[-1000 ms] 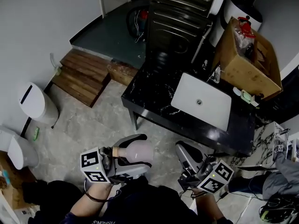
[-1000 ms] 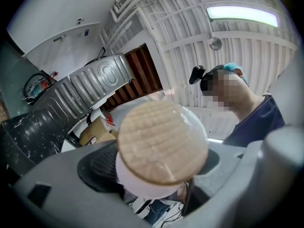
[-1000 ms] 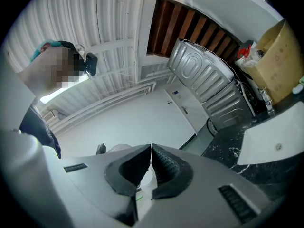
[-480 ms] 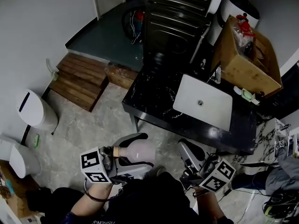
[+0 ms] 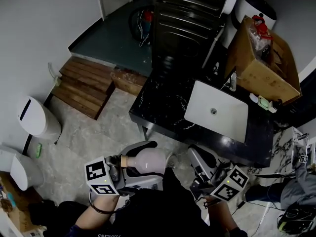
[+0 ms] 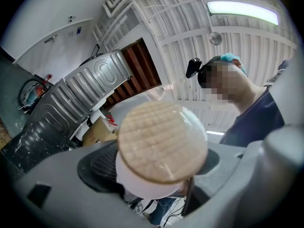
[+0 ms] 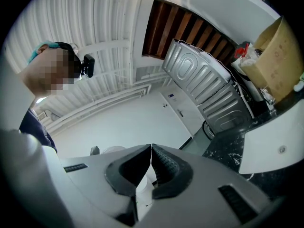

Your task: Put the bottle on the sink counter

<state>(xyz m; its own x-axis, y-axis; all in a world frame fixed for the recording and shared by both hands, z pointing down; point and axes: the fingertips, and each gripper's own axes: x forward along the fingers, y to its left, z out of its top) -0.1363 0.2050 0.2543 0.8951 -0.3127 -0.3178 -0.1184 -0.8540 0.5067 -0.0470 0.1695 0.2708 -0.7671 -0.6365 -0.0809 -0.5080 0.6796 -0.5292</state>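
Low in the head view, the left gripper (image 5: 139, 166) has its jaws clamped on a pale, rounded bottle (image 5: 152, 158). The bottle lies sideways, with its tan stopper toward the marker cube. Just to the right, the right gripper (image 5: 196, 157) is shut and carries nothing. Both are held above the stone floor, short of the sink counter (image 5: 160, 102), a black marbled top with a white basin (image 5: 216, 111) set into it. A cardboard box (image 5: 264, 65) stands at the counter's far right, and a dark ribbed appliance (image 5: 190, 19) stands behind it.

Close up in the left gripper view, the bottle (image 6: 161, 144) fills the middle, stopper end toward the camera. The left gripper (image 6: 156, 172) presses a grey jaw against each side of it.

Over in the right gripper view, the right gripper (image 7: 151, 151) has its two ridged jaws meeting at the tips, with nothing between them. The basin (image 7: 273, 151) shows at the right edge, and the cardboard box (image 7: 278, 63) is above it.
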